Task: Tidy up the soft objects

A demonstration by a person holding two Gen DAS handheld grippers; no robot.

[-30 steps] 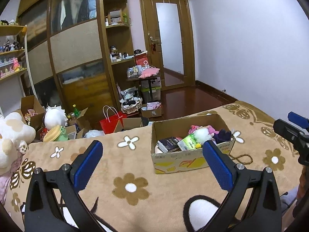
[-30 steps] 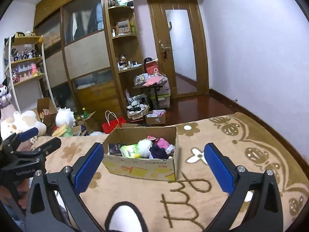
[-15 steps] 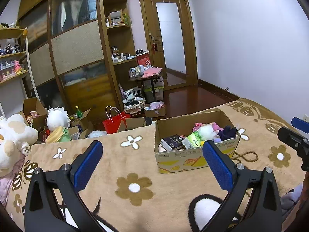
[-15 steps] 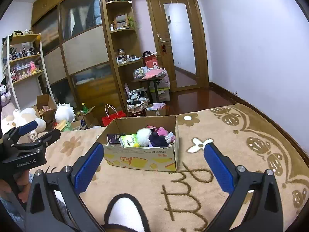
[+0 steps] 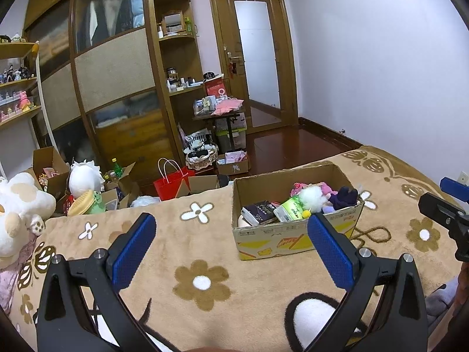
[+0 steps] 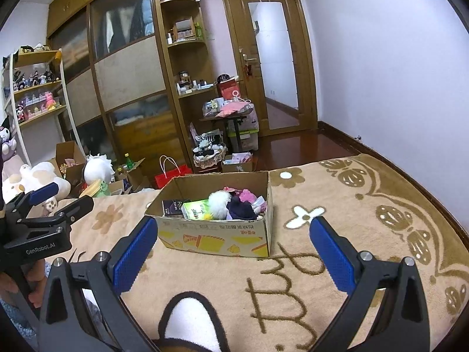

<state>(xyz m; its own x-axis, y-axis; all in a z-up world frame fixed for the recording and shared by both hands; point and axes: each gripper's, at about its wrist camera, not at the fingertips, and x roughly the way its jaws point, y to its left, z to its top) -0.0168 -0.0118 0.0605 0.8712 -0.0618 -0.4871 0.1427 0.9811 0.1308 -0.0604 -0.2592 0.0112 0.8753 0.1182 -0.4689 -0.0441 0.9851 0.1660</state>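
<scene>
- Left gripper (image 5: 231,246) and right gripper (image 6: 234,250): jaws spread wide, holding nothing.
- "GenRobot.AI" reads on the left gripper's body (seen from the right wrist view).
- Cardboard box (image 6: 217,239) sits on the blanket (image 6: 351,220) ahead; its printing is illegible.
- Soft toys (image 6: 231,205) lie heaped inside, partly hidden by the walls.

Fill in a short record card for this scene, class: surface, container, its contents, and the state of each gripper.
surface: tan blanket with flower and butterfly patterns
container: open cardboard box standing on the blanket
contents: white fluffy ball, dark purple soft item, pink soft item, green packet, dark packet
left gripper: open, empty, short of the box
right gripper: open, empty, short of the box
outside the box: plush toys past the blanket's left edge
</scene>
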